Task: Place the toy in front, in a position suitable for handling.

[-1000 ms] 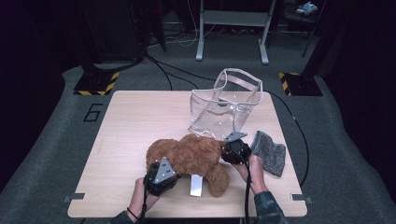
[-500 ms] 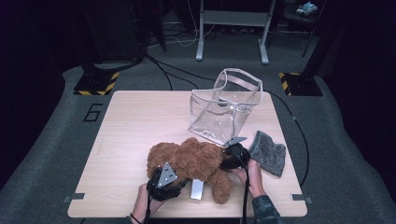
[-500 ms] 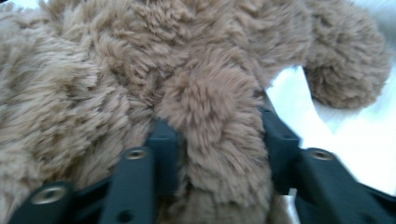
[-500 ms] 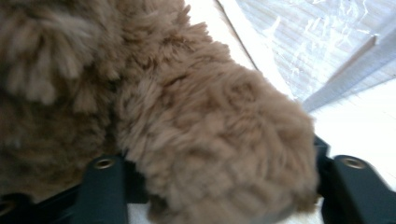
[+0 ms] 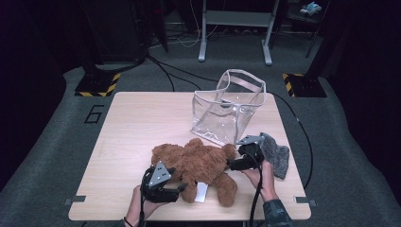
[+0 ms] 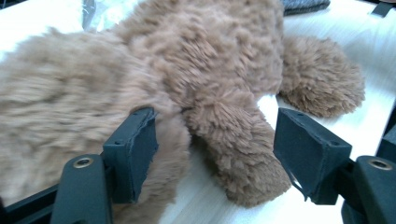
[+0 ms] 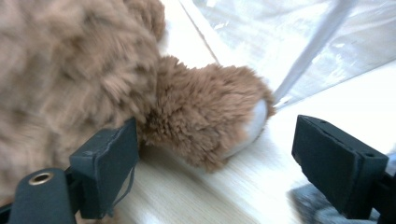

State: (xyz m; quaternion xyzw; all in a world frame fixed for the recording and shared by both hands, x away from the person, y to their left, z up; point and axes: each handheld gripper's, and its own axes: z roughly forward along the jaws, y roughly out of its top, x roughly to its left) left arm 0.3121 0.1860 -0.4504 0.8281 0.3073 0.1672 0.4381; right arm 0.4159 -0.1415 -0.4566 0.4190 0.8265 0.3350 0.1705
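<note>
Teddy bear (image 5: pixel 198 163) flat on table (image 5: pixel 132 123), near clear bag (image 5: pixel 227 111). Left gripper (image 5: pixel 182 187) released, jaws just opening around paw. Right gripper (image 5: pixel 230 165) likewise released, jaws just opening, foot between.

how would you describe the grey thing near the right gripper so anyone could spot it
Start at the wooden table and find the clear plastic bag standing toward its far right. Nearer the person, at the right edge, lies a grey knitted cloth. It is flat and grey, unlike the brown teddy bear beside it.
</note>
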